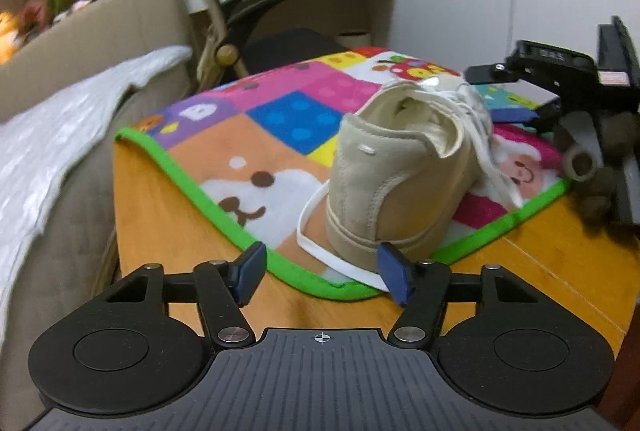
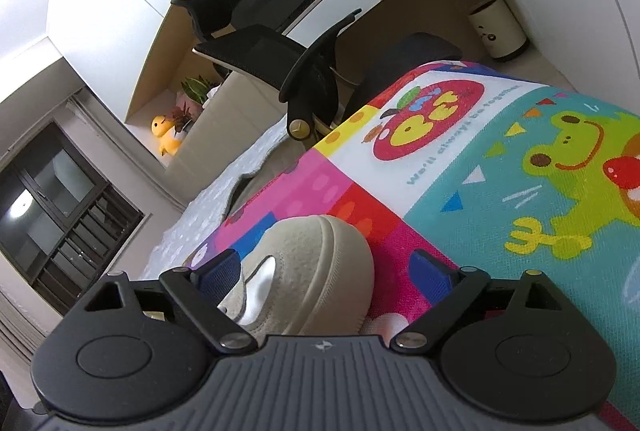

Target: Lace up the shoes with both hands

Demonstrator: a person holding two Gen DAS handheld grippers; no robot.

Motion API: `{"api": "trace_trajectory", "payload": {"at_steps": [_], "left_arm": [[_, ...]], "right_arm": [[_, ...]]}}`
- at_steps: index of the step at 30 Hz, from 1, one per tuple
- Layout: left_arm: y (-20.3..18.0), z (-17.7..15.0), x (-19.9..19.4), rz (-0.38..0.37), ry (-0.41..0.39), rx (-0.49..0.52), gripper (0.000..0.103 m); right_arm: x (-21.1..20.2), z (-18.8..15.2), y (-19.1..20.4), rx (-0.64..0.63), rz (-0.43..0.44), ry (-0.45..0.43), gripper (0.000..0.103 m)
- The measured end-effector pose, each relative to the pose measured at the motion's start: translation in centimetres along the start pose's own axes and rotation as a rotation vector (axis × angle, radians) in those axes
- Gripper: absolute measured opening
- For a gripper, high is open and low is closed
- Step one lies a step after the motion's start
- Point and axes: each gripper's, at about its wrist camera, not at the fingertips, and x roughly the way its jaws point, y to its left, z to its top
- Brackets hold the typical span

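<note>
- The shoe [image 1: 400, 167] stands on the mat [image 1: 224, 135], heel toward the left gripper [image 1: 322, 273]; in the right wrist view its toe [image 2: 316, 271] sits between the right gripper's [image 2: 328, 277] fingers.
- Left gripper: jaws apart, nothing pressed between them. The lace [image 1: 320, 255] loops out from the heel and runs just by its right pad [image 1: 394, 271]; whether they touch I cannot tell. If the pads close beside the lace instead of around it, they will pinch nothing, or catch the mat edge.
- Right gripper: jaws wide, straddling the toe without pressing on it. With no hold on the shoe, a pull on the lace could drag or tip it toward the heel.
- The shoe stands close to the mat's near edge and the table [image 1: 560, 255] edge beyond it; a hard tug could slide it off.
- The tongue and eyelets are poorly seen from the heel side, so threading could miss.
</note>
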Motion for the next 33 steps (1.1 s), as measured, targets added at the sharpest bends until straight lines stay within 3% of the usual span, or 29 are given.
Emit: {"api": "trace_trajectory", "payload": {"at_steps": [2,8,10,13,22,24,25,26,30,33], "left_arm": [[1.6,0.1,-0.1,-0.025,0.006,-0.072,0.054],[3.9,0.6,1.4,0.048,0.031,-0.202,0.052],[3.0,1.0,2.8,0.057,0.044,-0.164,0.052],[2.1,1.2,4.2,0.061,0.060,-0.098,0.036],[2.9,0.2,5.1,0.029,0.097,-0.105,0.036],[2.8,0.2,5.0,0.029,0.093,-0.095,0.030],[2.7,0.2,4.9,0.027,0.092,-0.089,0.016],[2.7,0.2,4.8,0.024,0.093,-0.090,0.011],[3.4,0.8,4.5,0.035,0.080,-0.090,0.009],[4.7,2.4,3.9,0.099,0.035,-0.045,0.008]], "right_arm": [[-0.1,-0.1,-0.1,0.003,0.001,-0.006,0.092],[0.2,-0.2,-0.1,-0.004,0.009,-0.008,0.096],[0.3,-0.3,0.1,-0.013,0.003,-0.005,0.097],[0.2,-0.4,0.1,-0.012,-0.006,-0.013,0.097],[0.1,-0.7,0.3,-0.009,-0.005,-0.026,0.100],[0.1,-0.7,0.3,-0.009,-0.006,-0.026,0.100],[0.1,-0.8,0.3,-0.009,-0.007,-0.027,0.100],[0.1,-0.8,0.4,-0.010,-0.007,-0.027,0.101],[0.1,-0.7,0.3,-0.009,-0.006,-0.028,0.101],[0.2,-0.7,0.3,-0.008,-0.003,-0.029,0.102]]}}
